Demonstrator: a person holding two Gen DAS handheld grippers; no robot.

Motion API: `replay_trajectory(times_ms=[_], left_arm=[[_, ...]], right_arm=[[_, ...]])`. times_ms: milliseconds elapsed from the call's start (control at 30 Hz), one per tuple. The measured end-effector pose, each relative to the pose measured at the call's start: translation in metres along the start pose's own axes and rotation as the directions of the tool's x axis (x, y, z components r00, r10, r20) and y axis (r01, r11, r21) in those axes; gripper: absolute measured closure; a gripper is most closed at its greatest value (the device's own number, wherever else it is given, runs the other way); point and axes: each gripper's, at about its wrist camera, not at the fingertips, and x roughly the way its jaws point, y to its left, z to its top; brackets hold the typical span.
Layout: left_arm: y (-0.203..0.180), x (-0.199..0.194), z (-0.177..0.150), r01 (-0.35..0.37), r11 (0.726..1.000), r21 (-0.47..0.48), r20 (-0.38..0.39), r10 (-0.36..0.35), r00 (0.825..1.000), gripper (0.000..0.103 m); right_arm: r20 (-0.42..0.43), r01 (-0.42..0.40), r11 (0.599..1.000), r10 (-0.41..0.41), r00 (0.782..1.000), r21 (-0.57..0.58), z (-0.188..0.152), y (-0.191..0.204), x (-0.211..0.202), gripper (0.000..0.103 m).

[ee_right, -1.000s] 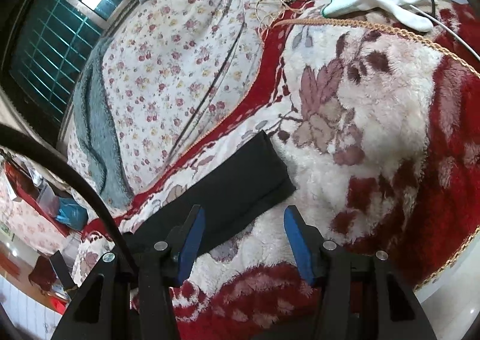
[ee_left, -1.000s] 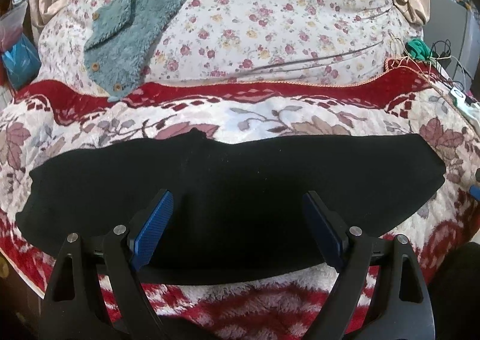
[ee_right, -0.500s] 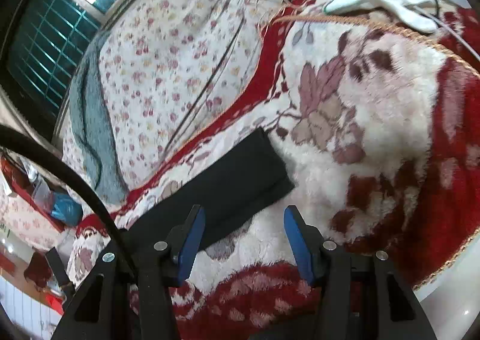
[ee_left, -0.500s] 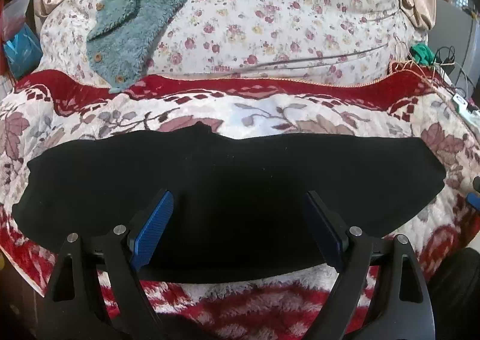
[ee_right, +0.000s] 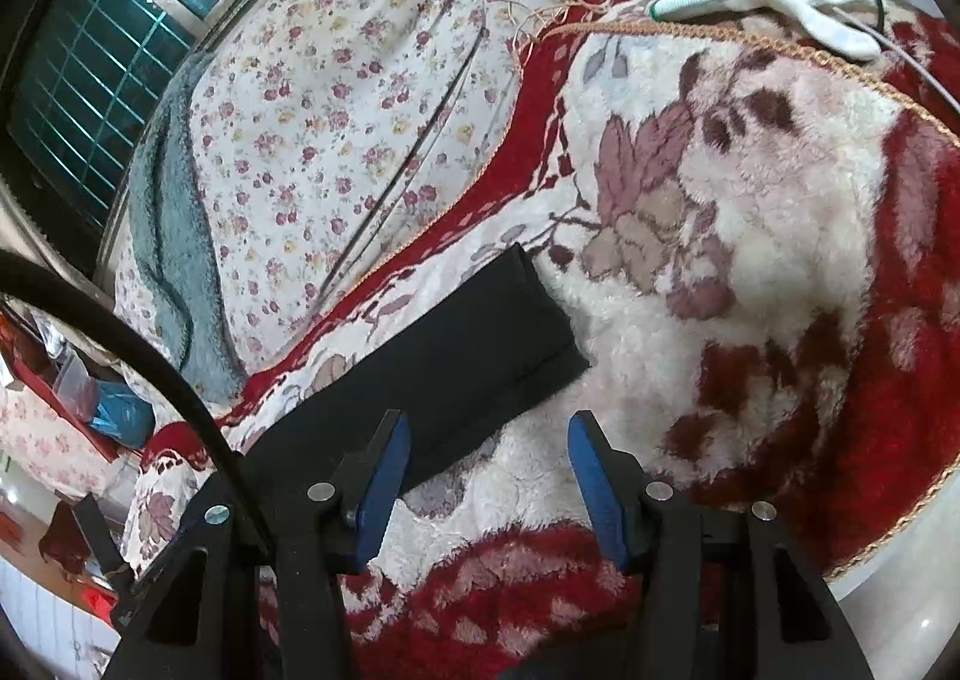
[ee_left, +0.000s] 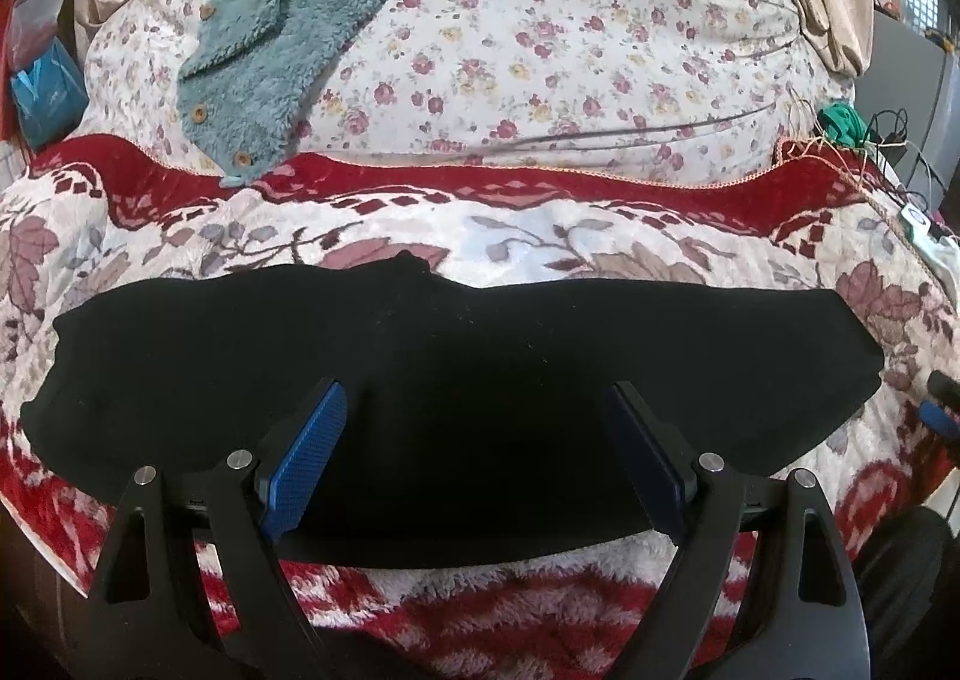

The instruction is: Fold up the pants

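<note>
Nearest, the left gripper [ee_left: 477,428] hangs over the pants [ee_left: 456,374], its ribbed blue pads spread wide with nothing between them. The right gripper [ee_right: 487,452] is likewise wide apart and empty, poised above fluffy pile just off the hem end. The pants, smooth matte black, lie flat as one long band (a small peak breaks the far edge) across a plush red-and-cream blanket [ee_left: 600,248] with leaf motifs. Beyond it, a thin rose-print sheet [ee_left: 540,38] carries a shaggy teal garment [ee_left: 300,2] with round buttons.
</note>
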Motion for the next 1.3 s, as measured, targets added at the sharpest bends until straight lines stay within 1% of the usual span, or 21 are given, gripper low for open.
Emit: replay_trajectory(times_ms=[133, 267, 367, 433, 500, 567, 633, 700, 767, 833, 1067, 1133, 1167, 1200, 1233, 1267, 1300], left_arm=[[0.003, 0.002, 0.002, 0.004, 1.000, -0.015, -0.008, -0.004, 1.000, 0.015], [0.002, 0.002, 0.001, 0.002, 1.000, -0.010, -0.011, -0.002, 1.000, 0.015], [-0.001, 0.004, 0.000, -0.009, 1.000, 0.008, -0.015, 0.009, 1.000, 0.015], [-0.003, 0.004, -0.001, -0.015, 1.000, 0.021, -0.013, 0.016, 1.000, 0.015], [-0.004, 0.004, -0.001, -0.017, 1.000, 0.025, -0.012, 0.017, 1.000, 0.015], [-0.004, 0.004, -0.001, -0.017, 1.000, 0.022, -0.013, 0.017, 1.000, 0.015], [-0.004, 0.003, -0.001, -0.015, 1.000, 0.021, -0.014, 0.016, 1.000, 0.015], [-0.004, 0.003, -0.002, -0.017, 1.000, 0.021, -0.015, 0.018, 1.000, 0.015], [-0.004, 0.003, -0.002, -0.018, 1.000, 0.023, -0.015, 0.018, 1.000, 0.015], [-0.004, 0.003, -0.002, -0.017, 1.000, 0.023, -0.015, 0.018, 1.000, 0.015], [-0.004, 0.003, -0.003, -0.013, 1.000, 0.020, -0.018, 0.013, 1.000, 0.015], [-0.003, 0.002, -0.003, -0.011, 1.000, 0.018, -0.018, 0.011, 1.000, 0.015], [-0.002, 0.003, -0.002, -0.009, 1.000, 0.016, -0.018, 0.009, 1.000, 0.015], [-0.002, 0.003, -0.002, -0.006, 1.000, 0.013, -0.018, 0.007, 1.000, 0.015], [-0.001, 0.002, -0.002, -0.004, 1.000, 0.011, -0.017, 0.004, 1.000, 0.015], [-0.001, 0.002, -0.002, -0.002, 1.000, 0.008, -0.017, 0.002, 1.000, 0.015], [0.000, 0.002, -0.002, 0.000, 1.000, 0.006, -0.017, 0.000, 1.000, 0.015]], right_arm=[[-0.029, 0.024, 1.000, -0.024, 0.999, -0.009, -0.001, -0.001, 0.010, 0.050], [-0.023, -0.001, 0.999, 0.002, 1.000, 0.035, -0.001, -0.012, 0.005, 0.050], [-0.021, -0.037, 0.995, 0.039, 0.999, 0.092, 0.000, -0.021, 0.004, 0.050], [-0.030, -0.060, 0.985, 0.066, 0.997, 0.164, 0.002, -0.032, 0.005, 0.050], [-0.056, -0.070, 0.966, 0.087, 0.995, 0.247, 0.003, -0.043, 0.010, 0.050], [-0.084, -0.068, 0.936, 0.103, 0.991, 0.346, 0.005, -0.055, 0.017, 0.050], [-0.068, -0.121, 0.900, 0.164, 0.984, 0.418, 0.008, -0.063, 0.021, 0.050], [-0.047, -0.154, 0.866, 0.200, 0.979, 0.475, 0.010, -0.067, 0.024, 0.047], [-0.049, -0.171, 0.826, 0.233, 0.971, 0.538, 0.011, -0.072, 0.032, 0.045], [-0.061, -0.166, 0.802, 0.244, 0.968, 0.574, 0.015, -0.074, 0.040, 0.045], [-0.125, -0.117, 0.821, 0.223, 0.967, 0.559, 0.039, -0.067, 0.070, 0.045], [-0.126, -0.124, 0.820, 0.232, 0.965, 0.559, 0.043, -0.069, 0.075, 0.045], [-0.111, -0.139, 0.830, 0.234, 0.966, 0.541, 0.046, -0.069, 0.076, 0.046], [-0.105, -0.131, 0.837, 0.219, 0.970, 0.531, 0.047, -0.070, 0.075, 0.053], [-0.112, -0.104, 0.844, 0.189, 0.976, 0.526, 0.046, -0.071, 0.075, 0.059], [-0.133, -0.079, 0.850, 0.172, 0.976, 0.520, 0.046, -0.071, 0.077, 0.066], [-0.145, -0.075, 0.854, 0.173, 0.974, 0.515, 0.046, -0.071, 0.079, 0.068]])
